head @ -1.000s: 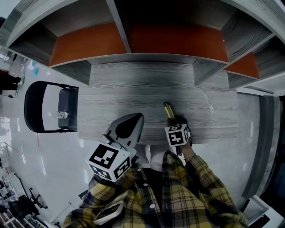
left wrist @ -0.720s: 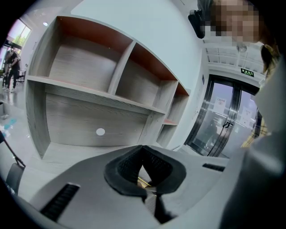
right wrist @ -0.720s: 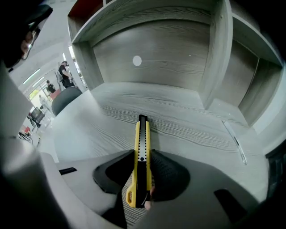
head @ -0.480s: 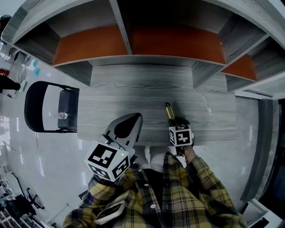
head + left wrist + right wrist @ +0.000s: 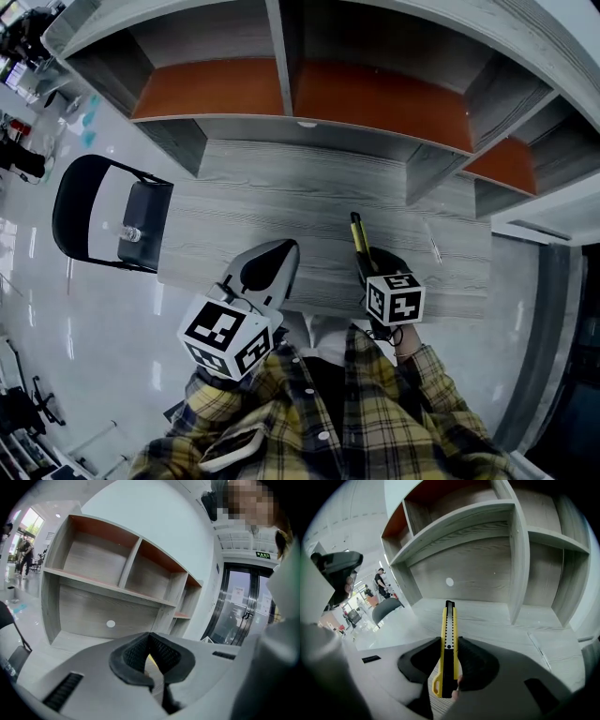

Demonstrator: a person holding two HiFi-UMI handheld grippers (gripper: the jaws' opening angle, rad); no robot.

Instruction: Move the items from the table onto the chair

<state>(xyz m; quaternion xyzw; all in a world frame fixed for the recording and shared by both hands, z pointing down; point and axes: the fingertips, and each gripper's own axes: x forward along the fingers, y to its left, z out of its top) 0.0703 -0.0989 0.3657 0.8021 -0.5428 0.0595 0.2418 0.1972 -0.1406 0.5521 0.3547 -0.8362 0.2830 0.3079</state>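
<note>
A yellow utility knife [image 5: 448, 620] is clamped between the jaws of the right gripper [image 5: 449, 643]. The pads are pressed against both of its sides, and its rear end is seen sticking out behind them. In the head view the knife [image 5: 357, 234] is seen over the near edge of the table [image 5: 281, 187], right of the middle. Its tip is pointed toward the far edge, where a shelf unit [image 5: 375, 94] is set. Whether the knife touches the tabletop cannot be told.

The left gripper [image 5: 151, 641] is held with its jaws drawn together at the tips, and nothing is gripped between them. In the head view it [image 5: 265, 267] is seen over the near edge of the table, left of the middle.

A thin pen-like item [image 5: 432, 242] is laid on the table toward the right edge, apart from the knife.

A dark chair [image 5: 75, 220] is placed just beside the left edge of the table. A small clear bottle [image 5: 129, 233] is seen on its seat.
</note>
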